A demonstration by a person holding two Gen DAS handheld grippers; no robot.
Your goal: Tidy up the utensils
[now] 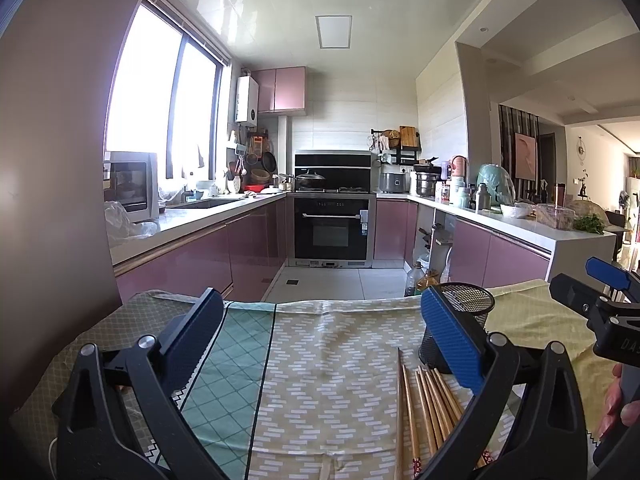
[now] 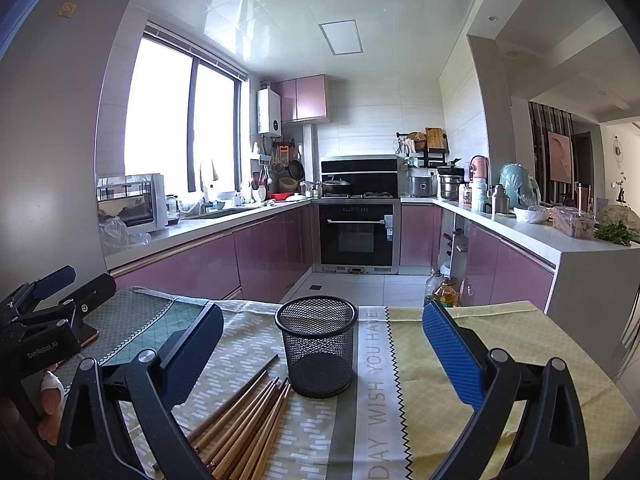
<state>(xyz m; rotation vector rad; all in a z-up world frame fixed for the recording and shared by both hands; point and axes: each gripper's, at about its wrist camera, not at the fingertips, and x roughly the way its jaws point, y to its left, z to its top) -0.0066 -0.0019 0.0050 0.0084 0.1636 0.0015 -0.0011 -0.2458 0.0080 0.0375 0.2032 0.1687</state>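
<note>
From your left wrist camera, your left claw (image 1: 320, 340) is spread wide and holds nothing. Its fingers hang over the cloth (image 1: 332, 360) that covers the surface. The chopsticks (image 1: 424, 408) lie flat on the cloth in a loose bunch, down by the right finger. Some of them go under that finger. The cup (image 1: 468, 304), a black mesh one, stands up straight just behind the same finger, so part of it is hidden. The tips of the chopsticks come near its base. Your right claw (image 1: 592, 288) shows at the right edge, off to the side of the cup. You cannot tell from here how far it is spread.

From your right wrist camera, your right claw (image 2: 322, 344) is spread wide too, with nothing in it. The cup (image 2: 316, 344) stands between its two fingers and farther out, and neither finger touches it. The chopsticks (image 2: 248, 420) lie on the cloth (image 2: 500, 332) to the left of the cup and closer to you. Their far tips come just beside the cup's base. Your left claw (image 2: 60, 288) shows at the left edge, over the green part of the cloth.
</note>
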